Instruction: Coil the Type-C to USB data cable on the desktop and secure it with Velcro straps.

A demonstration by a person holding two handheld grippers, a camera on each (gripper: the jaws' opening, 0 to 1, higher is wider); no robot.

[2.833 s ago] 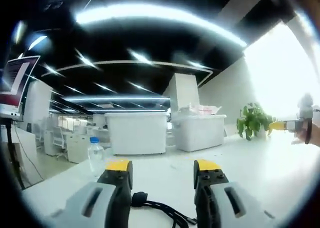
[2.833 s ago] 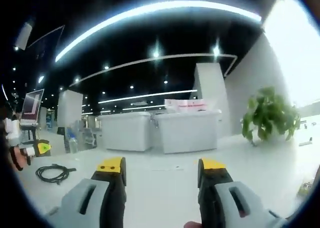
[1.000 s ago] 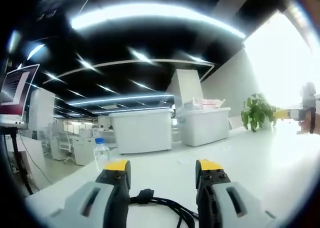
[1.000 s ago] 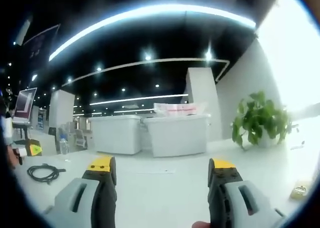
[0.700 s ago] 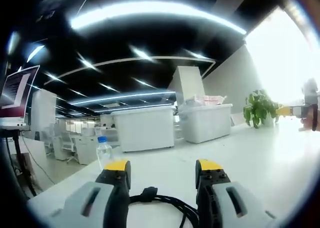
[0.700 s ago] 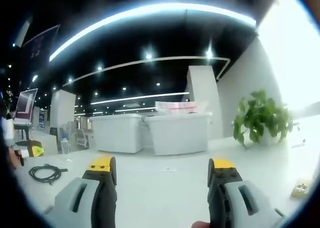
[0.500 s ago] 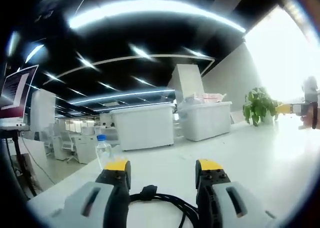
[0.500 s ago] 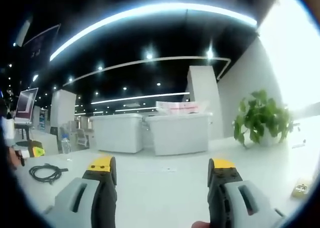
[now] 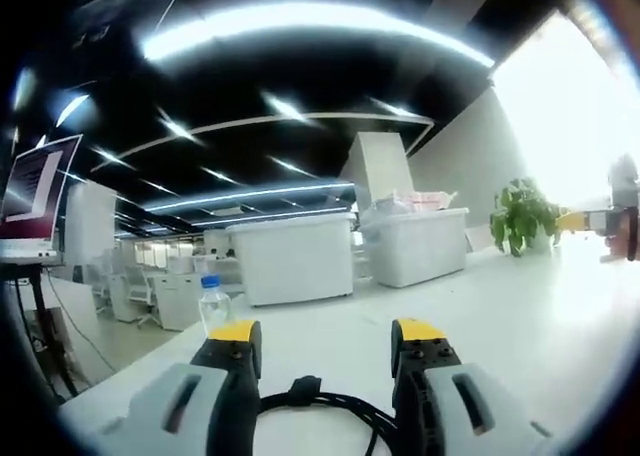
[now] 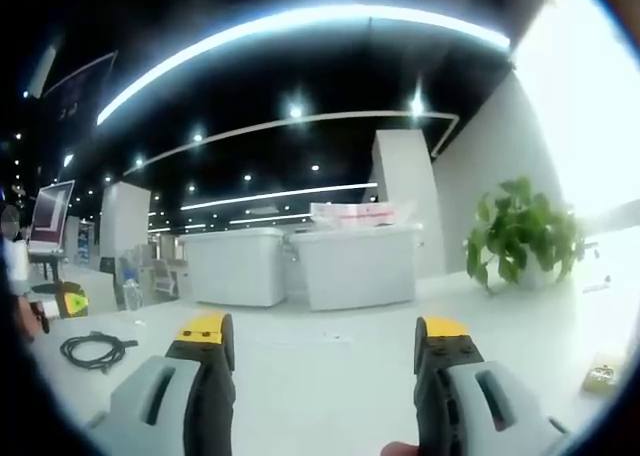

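In the left gripper view, the left gripper [image 9: 324,348] is being held low over the white desk [image 9: 520,306], its two yellow-tipped jaws standing apart with nothing between the tips. The black cable [image 9: 335,406] is lying in loops on the desk just beneath the gripper, between the two jaws near the bottom of the view, and one of its plugs [image 9: 303,385] is being shown pointing up from the loop. A water bottle [image 9: 213,308] with a blue cap is standing upright near the desk's left edge, beyond the left jaw. Two white bins [image 9: 350,256] are being seen side by side at the far edge of the desk, and a potted plant [image 9: 521,219] is standing to their right. At the right edge of the view the right gripper [image 9: 590,220] is being held by a hand [image 9: 622,244]. A monitor [image 9: 35,186] is being seen at the far left.

In the right gripper view, the right gripper [image 10: 325,338] is being held with its jaws wide apart and empty above the desk [image 10: 330,376]. The cable [image 10: 92,349] is lying coiled on the desk toward its left side, well apart from the right gripper. Just beyond the coil, the left gripper [image 10: 62,300] is being seen at the left edge. The plant [image 10: 520,234] is standing at the right, and a small object [image 10: 598,375], too blurred to identify, is lying near the desk's right edge.
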